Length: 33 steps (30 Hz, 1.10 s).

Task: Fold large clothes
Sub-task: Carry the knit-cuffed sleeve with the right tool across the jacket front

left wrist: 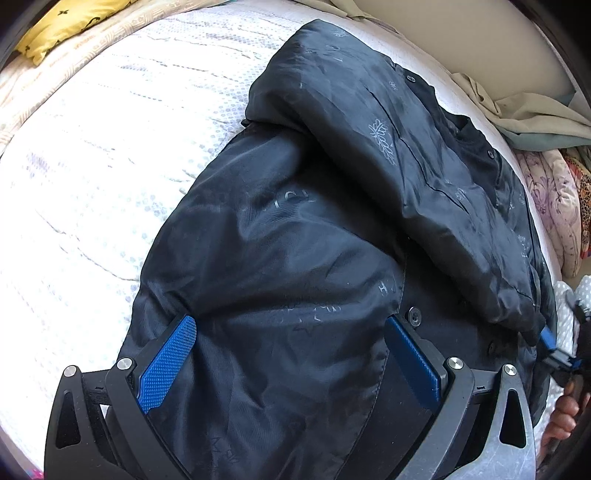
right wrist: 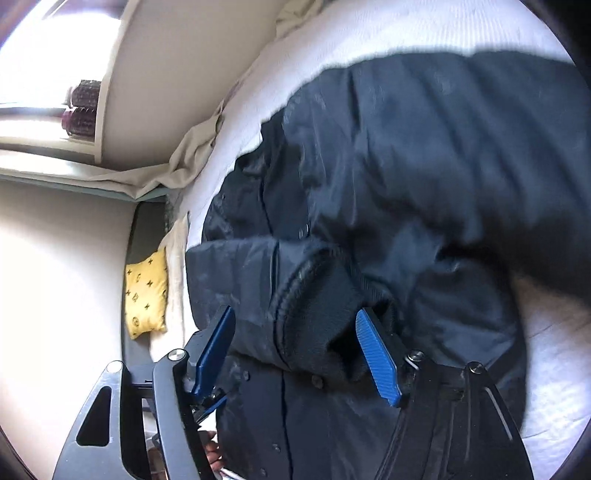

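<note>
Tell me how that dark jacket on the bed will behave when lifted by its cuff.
The jacket will probably sag and unfold: it lies in soft creases. Its shiny lining looks slippery. The ribbed cuff likely grips better.

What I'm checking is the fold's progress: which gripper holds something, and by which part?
Left gripper: nothing; its jaws are wide open over the jacket. Right gripper: the sleeve cuff sits between its jaws, but a grip cannot be told.

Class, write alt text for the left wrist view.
A dark navy jacket lies partly folded on a white mattress, a sleeve laid across it. The left claw rests open on the fabric, blue pads apart. A yellow cushion sits far off.
</note>
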Available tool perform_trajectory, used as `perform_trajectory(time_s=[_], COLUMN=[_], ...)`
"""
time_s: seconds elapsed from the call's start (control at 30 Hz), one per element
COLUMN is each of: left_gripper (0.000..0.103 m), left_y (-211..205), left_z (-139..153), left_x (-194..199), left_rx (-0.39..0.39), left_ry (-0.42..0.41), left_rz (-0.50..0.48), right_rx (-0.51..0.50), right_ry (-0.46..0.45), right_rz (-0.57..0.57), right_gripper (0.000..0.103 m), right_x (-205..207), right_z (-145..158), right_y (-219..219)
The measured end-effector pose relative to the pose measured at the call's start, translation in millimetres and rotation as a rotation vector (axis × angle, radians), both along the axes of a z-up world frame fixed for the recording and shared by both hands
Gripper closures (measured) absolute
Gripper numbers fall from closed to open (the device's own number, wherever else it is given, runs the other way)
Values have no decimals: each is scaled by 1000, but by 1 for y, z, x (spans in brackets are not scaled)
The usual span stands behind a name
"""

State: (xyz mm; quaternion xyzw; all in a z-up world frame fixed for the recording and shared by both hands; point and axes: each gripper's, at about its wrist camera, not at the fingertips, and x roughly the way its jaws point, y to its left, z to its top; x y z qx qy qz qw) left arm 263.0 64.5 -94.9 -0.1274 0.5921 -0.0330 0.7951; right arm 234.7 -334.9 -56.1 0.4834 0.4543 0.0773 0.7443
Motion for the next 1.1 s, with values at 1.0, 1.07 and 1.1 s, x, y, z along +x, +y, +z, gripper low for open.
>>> perform_trajectory(time_s=[1.0, 1.07, 1.1], left_gripper=[0, 1, 1], left_y=[-20, -21, -21], left_z=[3, 6, 7], left_x=[2, 1, 1], left_rx=[99, 111, 114], left_ry=[-92, -118, -128], left_rz=[-30, -40, -42], right_rx=[-451, -526, -529], right_ry=[-133, -144, -130], right_rz=[85, 87, 103], right_gripper=[93, 92, 87], right_x=[65, 68, 70], right_z=[12, 10, 6], right_y=[26, 26, 28])
